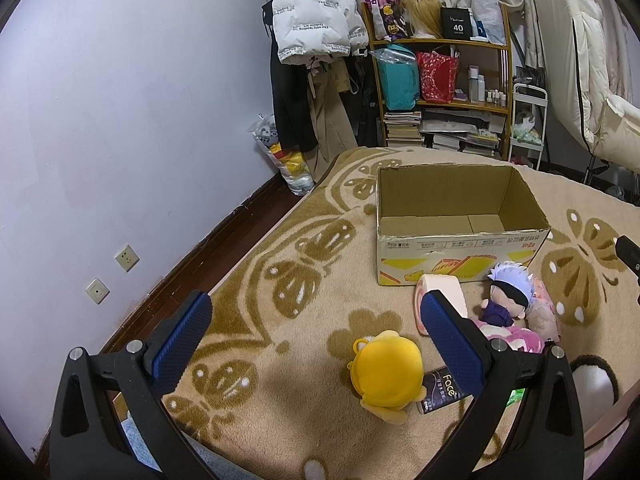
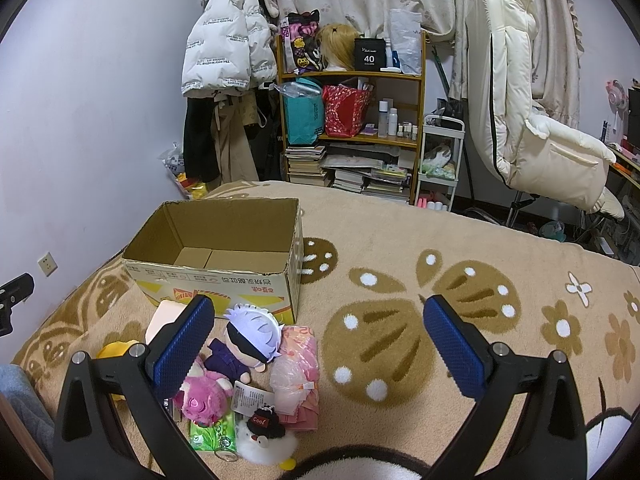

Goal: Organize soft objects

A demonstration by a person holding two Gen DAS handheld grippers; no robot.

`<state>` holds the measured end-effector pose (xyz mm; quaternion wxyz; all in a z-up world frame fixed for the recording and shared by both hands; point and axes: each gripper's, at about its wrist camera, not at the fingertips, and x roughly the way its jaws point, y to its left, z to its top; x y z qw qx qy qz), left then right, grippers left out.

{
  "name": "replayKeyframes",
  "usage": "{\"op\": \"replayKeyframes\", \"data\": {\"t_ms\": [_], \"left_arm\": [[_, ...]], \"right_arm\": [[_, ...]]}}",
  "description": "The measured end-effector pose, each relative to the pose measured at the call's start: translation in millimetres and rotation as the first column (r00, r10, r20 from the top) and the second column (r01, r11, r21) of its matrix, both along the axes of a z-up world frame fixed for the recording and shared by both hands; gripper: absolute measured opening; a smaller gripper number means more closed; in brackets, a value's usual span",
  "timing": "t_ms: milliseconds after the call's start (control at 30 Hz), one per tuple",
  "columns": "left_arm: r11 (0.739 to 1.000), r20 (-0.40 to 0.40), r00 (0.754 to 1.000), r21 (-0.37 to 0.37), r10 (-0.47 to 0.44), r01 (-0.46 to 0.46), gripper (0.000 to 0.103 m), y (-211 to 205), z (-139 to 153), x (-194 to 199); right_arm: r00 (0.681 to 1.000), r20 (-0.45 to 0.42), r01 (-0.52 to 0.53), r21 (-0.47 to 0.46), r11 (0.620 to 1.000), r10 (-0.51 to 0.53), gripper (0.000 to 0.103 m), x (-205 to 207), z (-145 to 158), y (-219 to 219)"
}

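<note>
An open, empty cardboard box (image 1: 460,254) (image 2: 224,280) stands on the beige blanket. In front of it lie soft toys: a yellow plush (image 1: 386,376), a white-haired doll in dark clothes (image 1: 506,294) (image 2: 250,338), a pink plush (image 2: 204,394), a white plush with a black "cool" cap (image 2: 266,436) and a pink-white cushion (image 1: 440,296). My left gripper (image 1: 316,344) is open above the blanket, left of the yellow plush. My right gripper (image 2: 320,344) is open and empty, right of the pile.
A black "Face" packet (image 1: 438,394), a green tissue pack (image 2: 210,434) and a pink plastic bag (image 2: 298,372) lie among the toys. A shelf (image 2: 352,120), hanging coats (image 2: 228,60) and a white chair (image 2: 532,120) stand behind the bed.
</note>
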<state>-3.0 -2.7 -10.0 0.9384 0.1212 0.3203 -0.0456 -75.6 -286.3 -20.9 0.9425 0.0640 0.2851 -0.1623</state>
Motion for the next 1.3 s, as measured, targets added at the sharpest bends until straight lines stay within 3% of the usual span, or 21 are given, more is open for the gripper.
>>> {"op": "replayKeyframes", "data": {"t_ms": [200,533,800,1067,1300], "left_arm": [[1.000,-0.008,1.000,0.000,0.000,0.000,0.103,1.0,-2.7,-0.1],[1.000,-0.146,0.989,-0.008,-0.010,0.009,0.103,-4.4,-18.1,24.0],[0.998,-0.296,0.955,-0.056,-0.026,0.010,0.103,-4.3,-34.0,50.6],[1.000,-0.379,0.925,-0.027,-0.015,0.005,0.103,-10.0,-51.1,76.1],[1.000,-0.474,0.880,-0.023,-0.018,0.008,0.103,-18.1,-75.1,96.8]], "right_arm": [[1.000,-0.001,0.000,0.000,1.000,0.000,0.103,0.2,0.0,0.1],[0.999,-0.026,-0.029,-0.007,1.000,0.029,0.103,3.2,-3.2,6.3],[0.994,-0.077,-0.083,0.008,0.997,0.083,0.103,19.0,-9.8,14.4],[0.977,-0.130,-0.165,0.061,0.984,0.171,0.103,40.4,-19.3,25.7],[0.953,-0.182,-0.219,0.128,0.967,0.240,0.103,62.2,-38.3,42.2]]}}
